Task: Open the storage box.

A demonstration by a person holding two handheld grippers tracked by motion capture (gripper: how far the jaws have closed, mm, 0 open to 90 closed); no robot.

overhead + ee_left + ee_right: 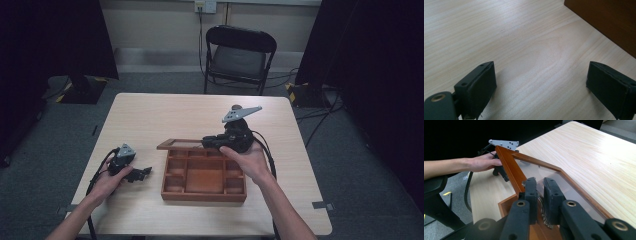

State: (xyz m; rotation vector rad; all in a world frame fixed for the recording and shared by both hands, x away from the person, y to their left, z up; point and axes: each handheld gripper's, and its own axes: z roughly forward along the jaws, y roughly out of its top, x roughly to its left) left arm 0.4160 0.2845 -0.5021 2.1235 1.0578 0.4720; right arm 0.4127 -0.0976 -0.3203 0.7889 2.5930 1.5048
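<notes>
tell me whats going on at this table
A person holds a pair of tongs in each hand at a wooden table. The right tongs are shut on a small metal chain at the glass lid of a wooden compartment box, with the lid partly raised. The left tongs rest open on the table beside the box.

Table pale matt wood grain; box glossy reddish wood; lid clear pane
</notes>
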